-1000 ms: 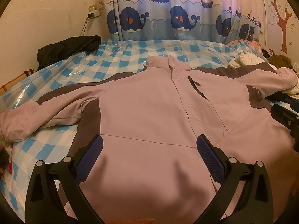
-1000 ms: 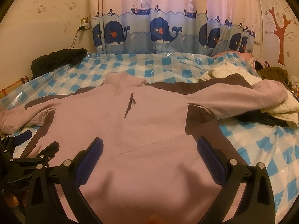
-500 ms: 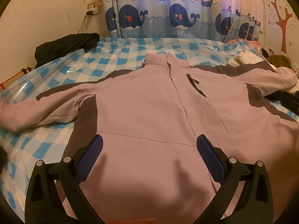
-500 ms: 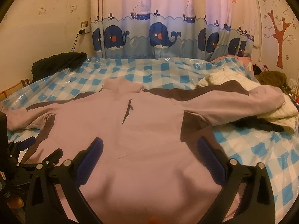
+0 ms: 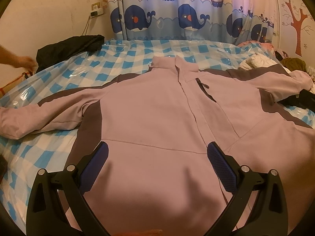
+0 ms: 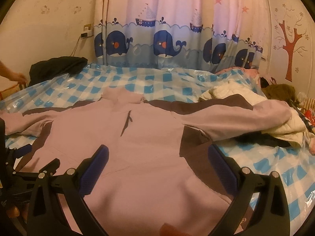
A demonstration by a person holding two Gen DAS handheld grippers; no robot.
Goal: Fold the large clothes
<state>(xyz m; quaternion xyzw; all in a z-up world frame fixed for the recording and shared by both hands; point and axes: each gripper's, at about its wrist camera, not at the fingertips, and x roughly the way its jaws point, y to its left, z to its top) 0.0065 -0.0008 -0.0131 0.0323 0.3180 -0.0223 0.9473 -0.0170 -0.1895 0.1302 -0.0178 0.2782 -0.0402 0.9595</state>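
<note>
At the far left a bare hand of another person (image 5: 21, 62) reached toward the bed's edge near a crumpled black garment (image 5: 69, 48), well apart from the work; the bed with its blue-and-white checked plastic-covered sheet (image 5: 137, 53) carried the large mauve zip-front jacket with dark grey panels (image 5: 157, 108), which lay flat and face up across it, probably spread out so that it could be folded cleanly; its collar (image 5: 175, 64) pointed away toward the whale-print curtain (image 5: 187, 19) and its hem lay nearest the cameras, so the body's long axis ran near to far, while the sleeves stretched out sideways, left sleeve (image 5: 39, 118) on the sheet and right sleeve (image 6: 236, 116) draped over a heap of cream quilted clothing (image 6: 246, 94); the left claw (image 5: 157, 158) hovered over the lower front with its blue-padded fingers spread wide and holding nothing; the right claw (image 6: 157, 159), likewise wide and empty, hung over the hem toward the right side panel, a stance that suggested no fold had yet begun and a sleeve or side would be taken first.
</note>
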